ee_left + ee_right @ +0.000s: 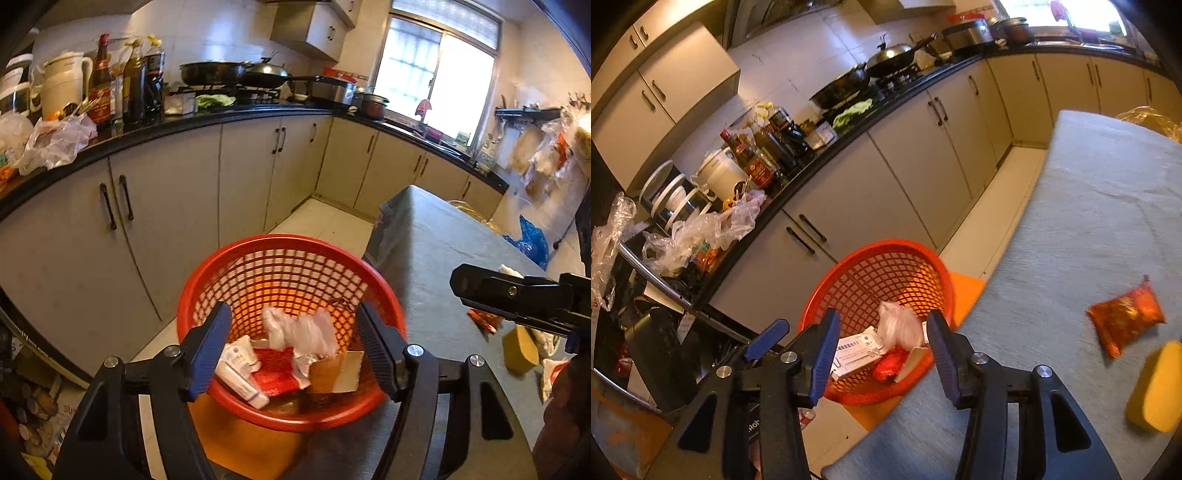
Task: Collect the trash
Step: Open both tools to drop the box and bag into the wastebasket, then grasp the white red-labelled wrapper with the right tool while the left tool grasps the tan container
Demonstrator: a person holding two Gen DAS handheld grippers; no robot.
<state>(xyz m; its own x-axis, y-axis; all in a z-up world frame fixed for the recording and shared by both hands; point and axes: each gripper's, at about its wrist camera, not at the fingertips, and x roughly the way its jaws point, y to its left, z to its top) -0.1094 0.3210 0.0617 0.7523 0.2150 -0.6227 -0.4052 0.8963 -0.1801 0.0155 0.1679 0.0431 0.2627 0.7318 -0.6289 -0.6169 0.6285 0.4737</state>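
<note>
A red mesh basket stands beside the grey-clothed table and holds trash: a clear plastic bag, a white tube, red wrapping and a cardboard piece. My left gripper is open and empty above the basket. My right gripper is open and empty above the basket, with the plastic bag blurred between its fingers. An orange snack packet and a yellow sponge lie on the table.
A black-topped kitchen counter with bottles, pans and plastic bags curves behind the basket. Grey cabinets stand below it. An orange mat lies under the basket. A blue bag lies beyond the table. Clutter fills the left floor.
</note>
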